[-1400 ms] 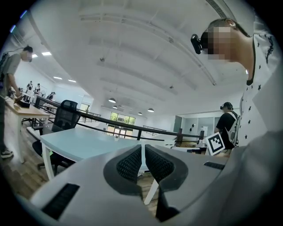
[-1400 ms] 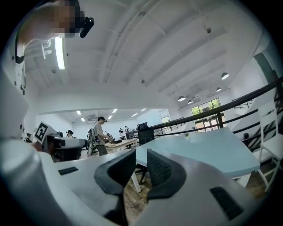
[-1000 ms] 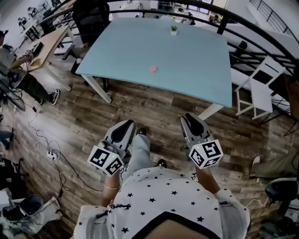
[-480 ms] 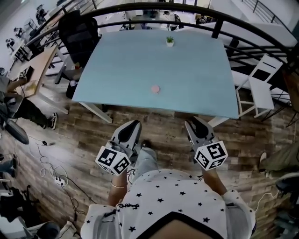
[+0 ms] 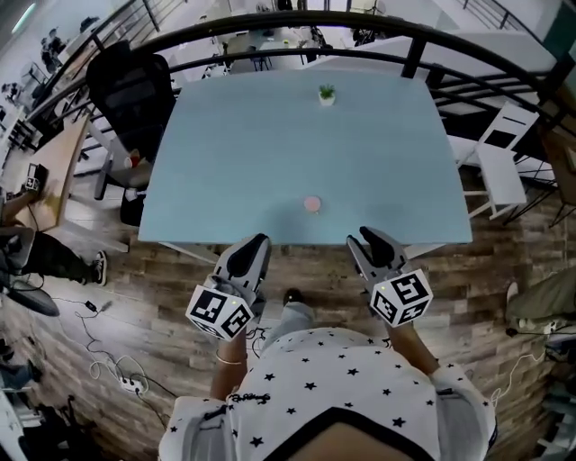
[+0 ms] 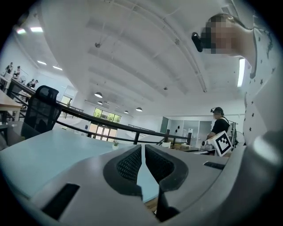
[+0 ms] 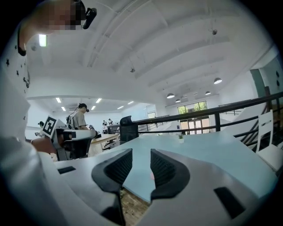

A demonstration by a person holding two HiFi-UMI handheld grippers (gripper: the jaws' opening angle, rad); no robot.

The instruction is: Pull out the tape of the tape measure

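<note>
"While I'm standing at the near edge of the light blue table (image 5: 270,153), I'm holding my left gripper (image 5: 256,239) and my right gripper (image 5: 364,234) side by side, both pointing out over it."

"How are the jaws sitting?"

"The left ones are pressing together with nothing in them. The right ones have just been opening, and they're standing partly apart, with nothing between them except a view of the tabletop."

"And where is the tape measure lying?"

"The small pink tape measure (image 5: 312,204) is lying flat on the table just ahead of both tips, roughly midway between the lines the two grippers are pointing along. It's apart from each, so neither one is touching it."

"What else is showing out there?"

"Well beyond it, a little potted plant (image 5: 327,94) is standing near the far edge. A black chair (image 5: 130,90) is sitting off past my left gripper at the table's far corner, and a dark railing (image 5: 297,20) is curving behind the table."
</note>
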